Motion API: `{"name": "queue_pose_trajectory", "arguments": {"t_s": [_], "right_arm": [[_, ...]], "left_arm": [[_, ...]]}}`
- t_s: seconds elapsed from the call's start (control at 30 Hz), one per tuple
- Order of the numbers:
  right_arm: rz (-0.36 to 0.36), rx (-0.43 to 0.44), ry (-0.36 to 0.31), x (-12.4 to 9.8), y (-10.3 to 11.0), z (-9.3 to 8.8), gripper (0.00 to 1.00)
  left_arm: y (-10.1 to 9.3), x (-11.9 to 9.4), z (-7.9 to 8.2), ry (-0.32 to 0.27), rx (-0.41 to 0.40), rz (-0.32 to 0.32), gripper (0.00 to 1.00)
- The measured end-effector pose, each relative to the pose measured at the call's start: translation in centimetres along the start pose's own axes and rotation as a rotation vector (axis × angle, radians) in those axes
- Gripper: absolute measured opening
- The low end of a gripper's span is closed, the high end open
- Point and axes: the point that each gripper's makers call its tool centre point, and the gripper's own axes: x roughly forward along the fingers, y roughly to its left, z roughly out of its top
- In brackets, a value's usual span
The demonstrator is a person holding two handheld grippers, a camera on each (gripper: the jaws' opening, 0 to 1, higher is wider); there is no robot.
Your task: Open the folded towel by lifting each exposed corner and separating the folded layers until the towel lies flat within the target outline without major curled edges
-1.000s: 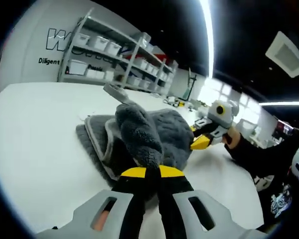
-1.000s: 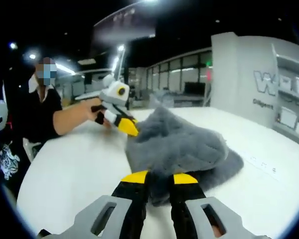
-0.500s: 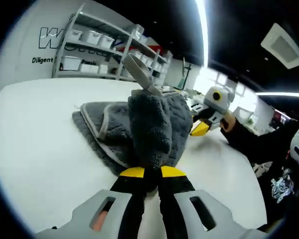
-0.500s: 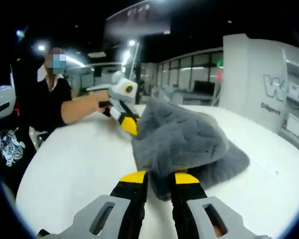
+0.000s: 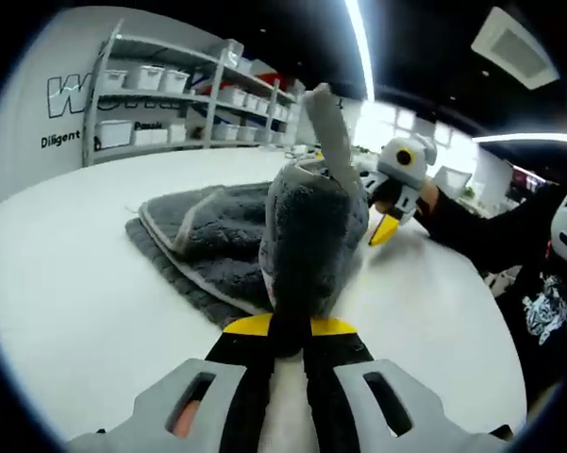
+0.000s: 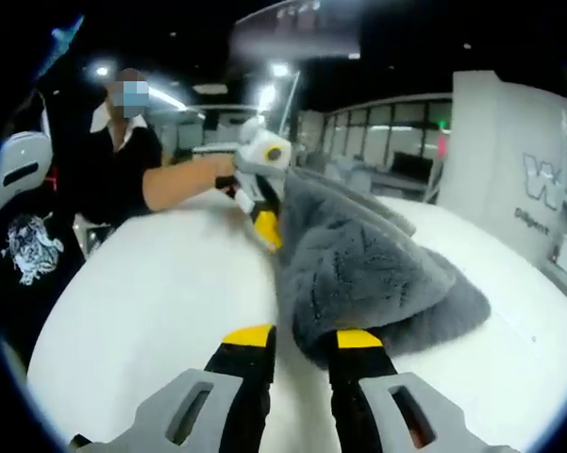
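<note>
A grey plush towel (image 5: 208,236) with a pale hem lies partly folded on the white table (image 5: 66,283). My left gripper (image 5: 288,326) is shut on one corner, which stands up in a tall fold in front of the camera. In the right gripper view the towel (image 6: 377,274) rises as a tent from my right gripper (image 6: 305,337), whose jaws pinch a thick fold of it. The left gripper (image 6: 264,226) shows there at the towel's far top edge, held by a hand. The right gripper (image 5: 387,229) shows in the left gripper view just beyond the lifted fold.
Metal shelves (image 5: 170,94) with white bins stand behind the table against a lettered wall. A person in a black shirt (image 6: 123,160) stands at the table's edge. Bare table surface (image 6: 151,302) spreads around the towel.
Both grippers have raised their towel corners higher. The fold held by the left gripper now stands upright, and the right gripper has drawn nearer to it.
</note>
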Motion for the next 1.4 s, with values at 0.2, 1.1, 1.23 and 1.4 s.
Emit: {"name": "queue_pose_trajectory", "arguments": {"t_s": [0.2, 1.1, 1.23, 1.4], "right_arm": [[-0.027, 0.039, -0.058, 0.2, -0.4, 1.5, 0.31], [-0.068, 0.088, -0.19, 0.4, -0.9, 5.1, 0.1], [-0.007, 0.005, -0.148, 0.3, 1.2, 4.0, 0.11], [-0.006, -0.016, -0.117, 0.2, 2.0, 3.5, 0.12]], "left_arm": [[-0.2, -0.1, 0.1, 0.01, 0.03, 0.009, 0.13], [-2.8, -2.0, 3.6, -0.125, 0.149, -0.071, 0.15], [-4.7, -2.4, 2.5, -0.076, 0.267, -0.123, 0.27], [-5.0, -2.5, 2.5, -0.079, 0.266, -0.134, 0.27]]}}
